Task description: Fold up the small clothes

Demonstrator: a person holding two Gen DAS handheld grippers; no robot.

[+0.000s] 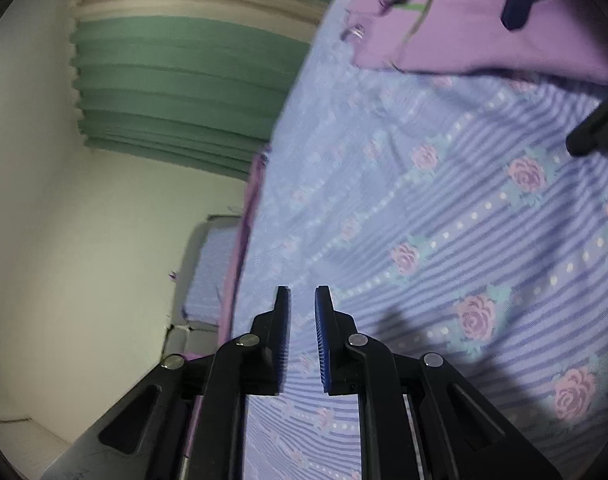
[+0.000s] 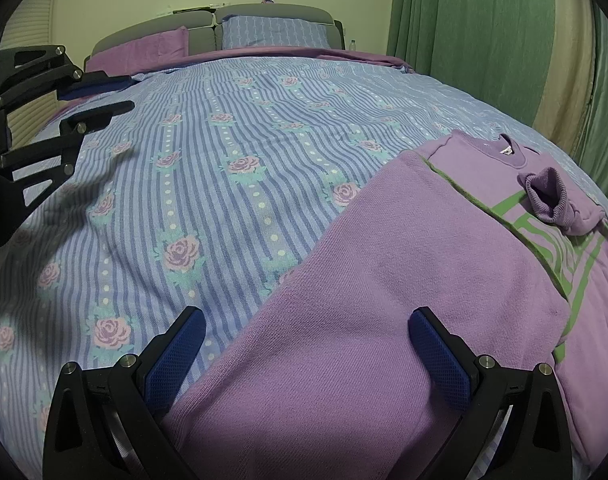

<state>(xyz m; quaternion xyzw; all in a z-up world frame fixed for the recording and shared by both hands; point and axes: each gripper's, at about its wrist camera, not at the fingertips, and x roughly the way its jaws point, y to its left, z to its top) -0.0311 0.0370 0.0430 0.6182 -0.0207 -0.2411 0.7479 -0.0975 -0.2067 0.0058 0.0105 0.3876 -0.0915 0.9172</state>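
Observation:
A lilac sweater [image 2: 384, 280] with a green print lies flat on the bed at the right, one side folded over its front. A ribbed cuff [image 2: 548, 196] rests on its chest near the collar. My right gripper [image 2: 306, 316] stands open just above the sweater's lower part, pads wide apart, one over the knit and one over the bedspread. My left gripper [image 1: 302, 300] is shut with nothing in it, hovering over the bare bedspread; in the right wrist view the left gripper [image 2: 123, 94] is far left. The sweater [image 1: 484, 32] and right gripper [image 1: 544, 84] show at top right.
The bed is covered by a blue striped bedspread [image 2: 243, 140] with roses. Two pillows [image 2: 275, 34] lean on a grey headboard [image 2: 199, 24] at the far end. Green and beige curtains [image 2: 484, 48] hang beside the bed on the right. A pale wall [image 1: 83, 240] lies beyond the bed's edge.

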